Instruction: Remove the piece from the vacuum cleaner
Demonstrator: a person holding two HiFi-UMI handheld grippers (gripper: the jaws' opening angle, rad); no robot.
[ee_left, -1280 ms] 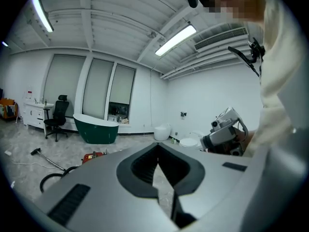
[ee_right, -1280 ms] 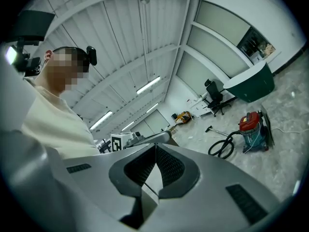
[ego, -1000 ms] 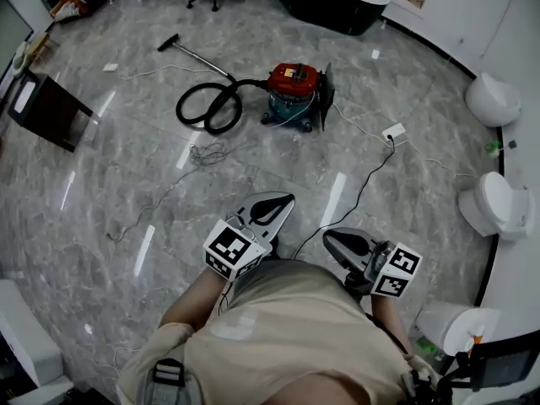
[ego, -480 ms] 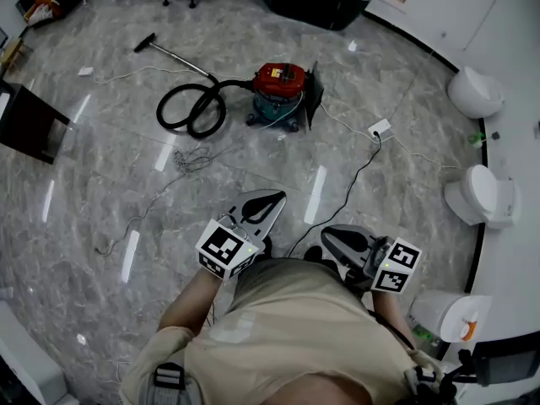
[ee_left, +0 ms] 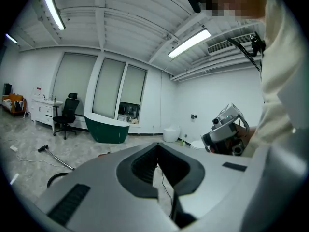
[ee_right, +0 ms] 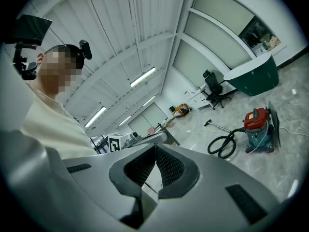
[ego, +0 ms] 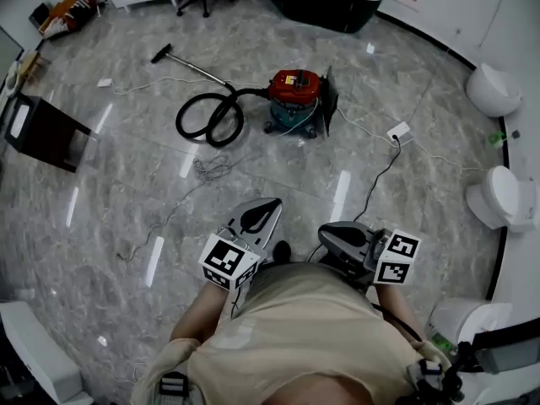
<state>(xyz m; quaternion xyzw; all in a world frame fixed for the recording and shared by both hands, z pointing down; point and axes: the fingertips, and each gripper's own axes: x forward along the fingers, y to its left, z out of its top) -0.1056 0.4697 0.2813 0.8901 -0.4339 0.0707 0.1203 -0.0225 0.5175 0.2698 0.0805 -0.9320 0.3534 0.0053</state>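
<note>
The vacuum cleaner (ego: 297, 99) has a red top and a teal body and stands on the grey marble floor, well ahead of me. Its black hose (ego: 211, 118) coils to the left, and the wand (ego: 190, 64) lies beyond it. It also shows in the right gripper view as the vacuum cleaner (ee_right: 256, 122) at the right. My left gripper (ego: 272, 202) and right gripper (ego: 326, 234) are held close to my body, far short of the vacuum. Both are shut, pads together, with nothing between them. The tips of the left gripper (ee_left: 157, 149) and of the right gripper (ee_right: 155, 150) meet.
A white power strip (ego: 394, 131) with a black cable lies right of the vacuum. Thin cords trail across the floor (ego: 207, 169). A dark box (ego: 46, 129) stands at the left, a dark green bathtub (ego: 325, 2) at the back, and white toilets (ego: 502, 197) along the right wall.
The head view has swung slightly, so the vacuum sits a little lower in the picture. Both grippers stay shut near my body, having shifted a little. The vacuum itself has not moved.
</note>
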